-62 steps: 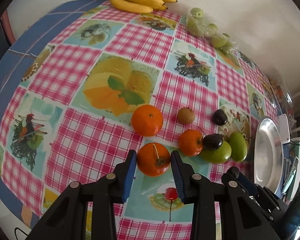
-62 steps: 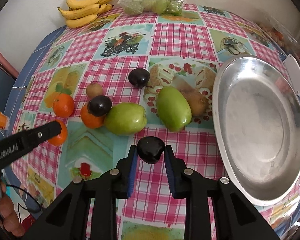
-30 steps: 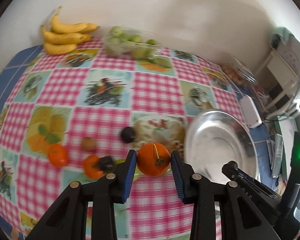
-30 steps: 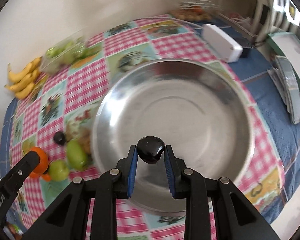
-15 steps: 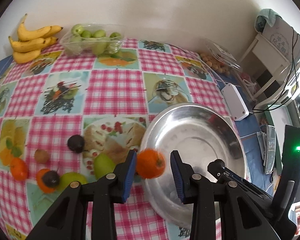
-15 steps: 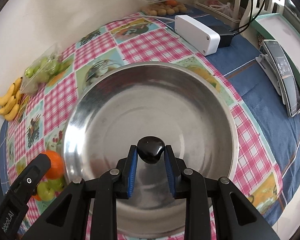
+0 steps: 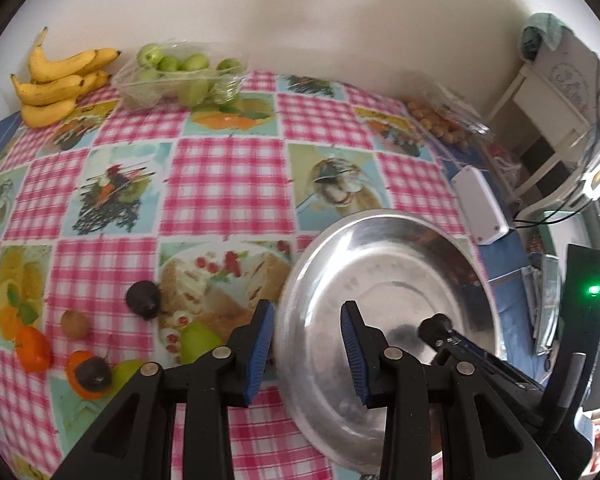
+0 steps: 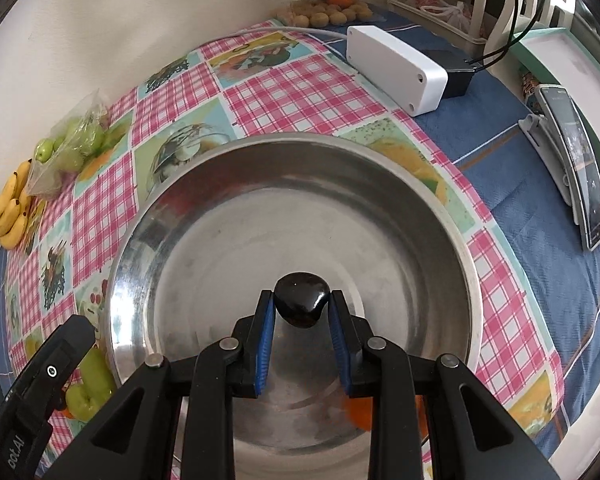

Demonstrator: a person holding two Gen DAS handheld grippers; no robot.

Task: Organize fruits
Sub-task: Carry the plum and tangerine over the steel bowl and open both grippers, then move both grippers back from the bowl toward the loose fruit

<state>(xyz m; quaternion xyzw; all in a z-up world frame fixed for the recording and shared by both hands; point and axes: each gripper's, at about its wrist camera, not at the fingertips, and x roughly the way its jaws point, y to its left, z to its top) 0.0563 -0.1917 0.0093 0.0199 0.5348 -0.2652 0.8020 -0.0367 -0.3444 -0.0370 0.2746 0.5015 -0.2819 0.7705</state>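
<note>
The right hand-held gripper (image 8: 301,316) pinches a dark plum (image 8: 301,299) above the steel bowl (image 8: 172,216). An orange (image 8: 360,416) lies in the bowl, partly hidden behind that gripper's finger. The left hand-held gripper (image 7: 307,344) stands spread with nothing between its pads, over the bowl's near rim. Farther off on the checked surface (image 7: 228,176) lie loose fruits (image 7: 142,299), then bagged green fruits (image 7: 180,74) and bananas (image 7: 56,80) by the wall.

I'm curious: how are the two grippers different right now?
The right gripper squeezes a dark plum; the left gripper holds nothing. The right's jaws sit closer; the left's stand wider. Both have blue pads and hang over the silver bowl.
</note>
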